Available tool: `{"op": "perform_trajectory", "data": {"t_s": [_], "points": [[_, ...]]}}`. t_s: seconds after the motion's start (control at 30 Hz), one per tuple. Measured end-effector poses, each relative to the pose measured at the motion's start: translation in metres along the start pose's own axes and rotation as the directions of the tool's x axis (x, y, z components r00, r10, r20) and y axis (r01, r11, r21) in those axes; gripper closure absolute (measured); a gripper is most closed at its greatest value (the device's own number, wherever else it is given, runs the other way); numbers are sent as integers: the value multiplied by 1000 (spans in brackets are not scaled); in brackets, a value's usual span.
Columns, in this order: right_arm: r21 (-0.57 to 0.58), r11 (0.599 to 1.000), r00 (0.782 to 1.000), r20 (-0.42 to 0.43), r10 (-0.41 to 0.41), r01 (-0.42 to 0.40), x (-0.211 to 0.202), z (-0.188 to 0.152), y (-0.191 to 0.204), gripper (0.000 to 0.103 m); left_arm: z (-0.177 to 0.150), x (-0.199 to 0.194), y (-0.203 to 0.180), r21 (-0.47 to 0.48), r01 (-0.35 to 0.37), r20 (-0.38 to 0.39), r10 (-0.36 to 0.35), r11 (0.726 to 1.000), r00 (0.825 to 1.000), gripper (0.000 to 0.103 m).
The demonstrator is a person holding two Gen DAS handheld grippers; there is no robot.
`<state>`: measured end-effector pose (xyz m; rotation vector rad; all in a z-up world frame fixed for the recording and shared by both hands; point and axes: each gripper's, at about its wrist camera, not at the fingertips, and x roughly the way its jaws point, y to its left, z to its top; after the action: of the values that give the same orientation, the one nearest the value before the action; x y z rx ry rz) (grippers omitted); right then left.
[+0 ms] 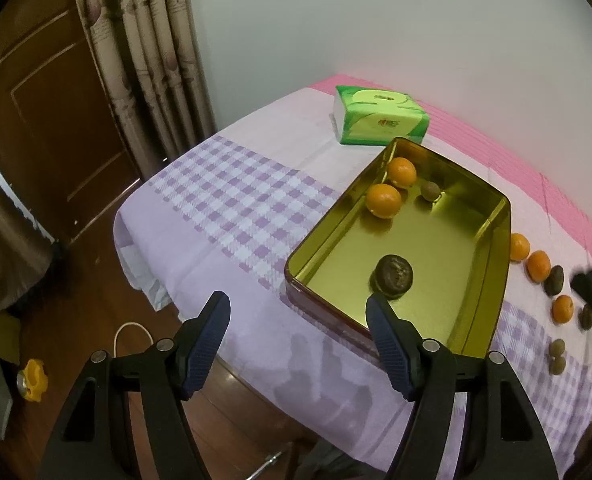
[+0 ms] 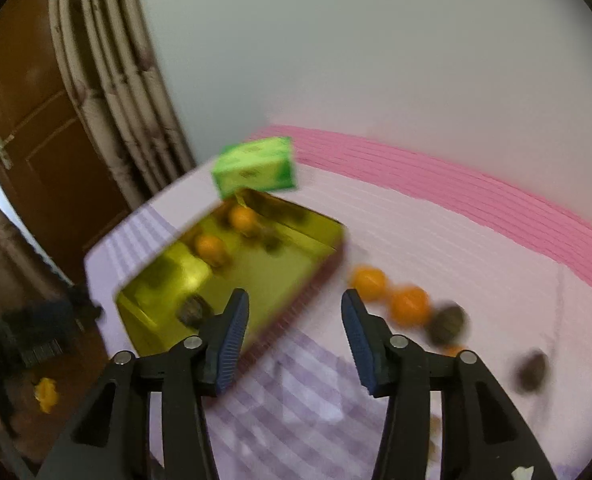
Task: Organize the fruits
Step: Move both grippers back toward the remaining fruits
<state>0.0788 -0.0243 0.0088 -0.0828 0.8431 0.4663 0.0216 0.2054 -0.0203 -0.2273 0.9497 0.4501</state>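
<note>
Hovering with its jaws apart and nothing between them, the left hand-held gripper hangs over the near corner of the gold tin and the tabletop, which wears a lilac checked cloth with a pink band at the far side. Inside the tin, a dark wrinkled fruit sits close to the near wall just beyond the left gripper's fingertips, while two oranges lie side by side at the far end with a small brown fruit beside them.

Over to the right hand-held gripper, and it is released too, empty, its view smeared with blur. It points at the tabletop between the tin's right wall and a line of loose fruit on the cloth: two oranges on the cloth, then a dark fruit touching the second one, and another dark one further right. From the left wrist the same row runs down the tin's right side, ending in two little brown fruits. Behind the tin stands a green tissue pack, and beyond that a curtain and a wooden door.
</note>
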Motion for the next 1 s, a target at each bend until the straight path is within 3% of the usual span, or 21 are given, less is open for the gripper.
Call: {"op": "perform_trajectory", "data": {"t_s": [0.1,0.3,0.37,0.47,0.77,0.93,1.0], "points": [[15,997,997,-27,-79,79,-12,-28,-28,55,-2,0,-5,24,2,-3,-2,1000,1000,32],[159,964,976,-67,-206,215,-29,-67,-102,54,-5,-3,-12,55,-6,9,5,998,1000,32],[205,943,964,-78,-253,264,-34,-78,-127,53,-6,-2,-14,63,-8,9,8,998,1000,32],[258,907,943,-97,-319,333,-38,-92,-157,43,-7,-3,-17,74,-11,11,11,997,1000,32],[307,834,889,-149,-434,458,-48,-126,-215,37,-14,-9,-34,156,-40,55,31,987,998,32],[337,796,864,-172,-473,503,-50,-142,-236,29,-22,-27,-53,244,43,108,-71,969,992,32],[362,792,870,-162,-465,491,-53,-146,-242,27,-31,-38,-69,319,95,116,-138,943,984,32]]}}
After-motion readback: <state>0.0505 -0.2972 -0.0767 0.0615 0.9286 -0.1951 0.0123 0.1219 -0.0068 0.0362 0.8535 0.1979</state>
